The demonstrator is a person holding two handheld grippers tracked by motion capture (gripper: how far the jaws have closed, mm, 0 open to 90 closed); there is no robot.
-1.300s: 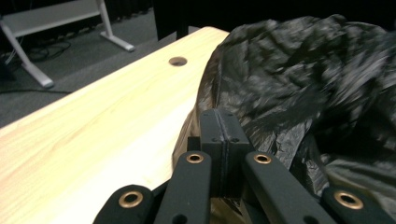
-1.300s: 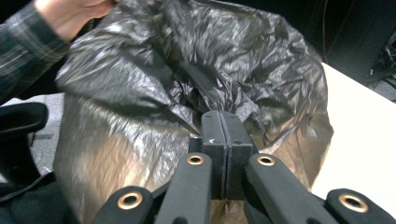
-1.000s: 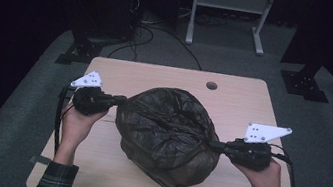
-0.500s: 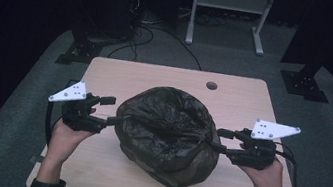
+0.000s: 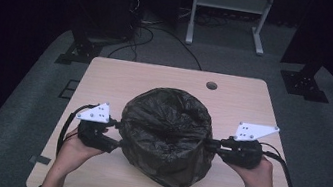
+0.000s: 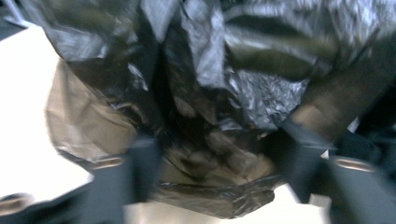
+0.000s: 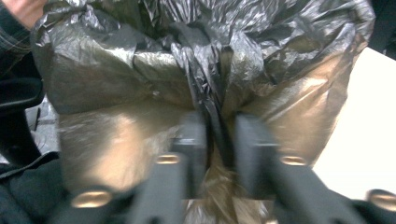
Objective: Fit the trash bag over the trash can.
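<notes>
Left tongs (image 5: 115,133) lowered, closing; one bag (image 5: 165,134), two tongs.

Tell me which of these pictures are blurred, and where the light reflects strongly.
High view: sharp, room dark, crumpled black plastic bag evenly lit on the pale wooden table. Left gripper view: smeared by motion, table glaring white. Right gripper view: jaws soft and blurred, film shining brown where light falls on it.

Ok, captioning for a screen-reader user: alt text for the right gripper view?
The right gripper has its two black jaws pinched on a gathered fold of a crumpled dark plastic bag. A pale table shows at the right edge.
</notes>
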